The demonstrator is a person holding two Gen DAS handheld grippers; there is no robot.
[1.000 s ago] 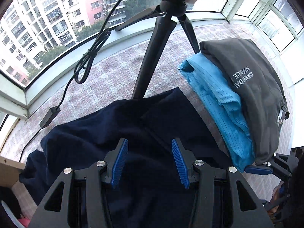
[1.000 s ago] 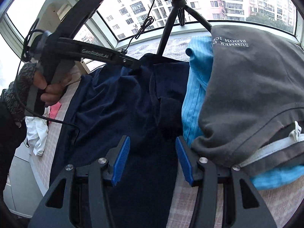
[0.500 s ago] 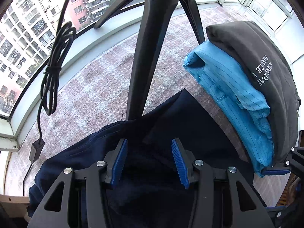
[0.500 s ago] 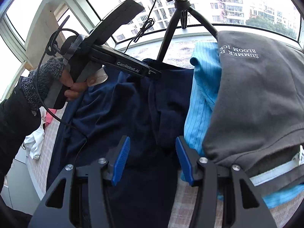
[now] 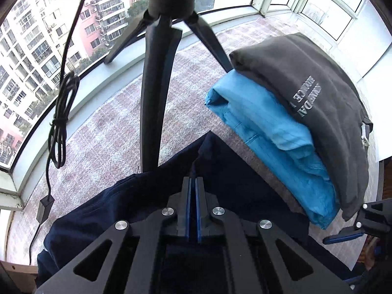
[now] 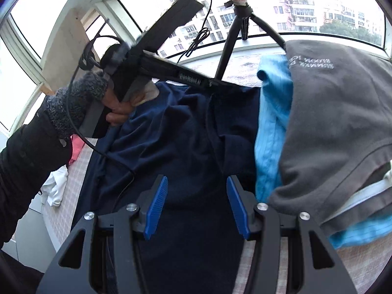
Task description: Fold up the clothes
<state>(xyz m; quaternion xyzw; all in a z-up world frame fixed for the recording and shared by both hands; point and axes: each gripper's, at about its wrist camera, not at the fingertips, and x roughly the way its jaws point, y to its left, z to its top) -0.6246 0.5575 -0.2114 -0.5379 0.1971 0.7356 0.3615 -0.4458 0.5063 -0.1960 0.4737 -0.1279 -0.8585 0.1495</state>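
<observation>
A dark navy garment [image 5: 220, 178] lies rumpled on the checked cloth surface; it also shows in the right wrist view [image 6: 176, 142]. My left gripper [image 5: 192, 186] is shut on a fold of the navy garment near its far edge. In the right wrist view the left gripper [image 6: 220, 83] reaches that far edge. My right gripper [image 6: 197, 205] is open and empty over the near part of the navy garment. To the right sits a folded stack: a grey shirt [image 5: 313, 103] on a blue shirt [image 5: 269, 134], also in the right wrist view [image 6: 343, 122].
A black tripod [image 5: 156, 93] stands just behind the navy garment, with a cable [image 5: 61, 103] hanging at the window sill. White and pink clothes [image 6: 58, 186] lie at the left edge. The checked cloth [image 5: 103, 134] covers the surface up to the window.
My left gripper has closed on the navy garment's far fold; it was open before. It moved forward toward the tripod. My right gripper stays open and nearly still.
</observation>
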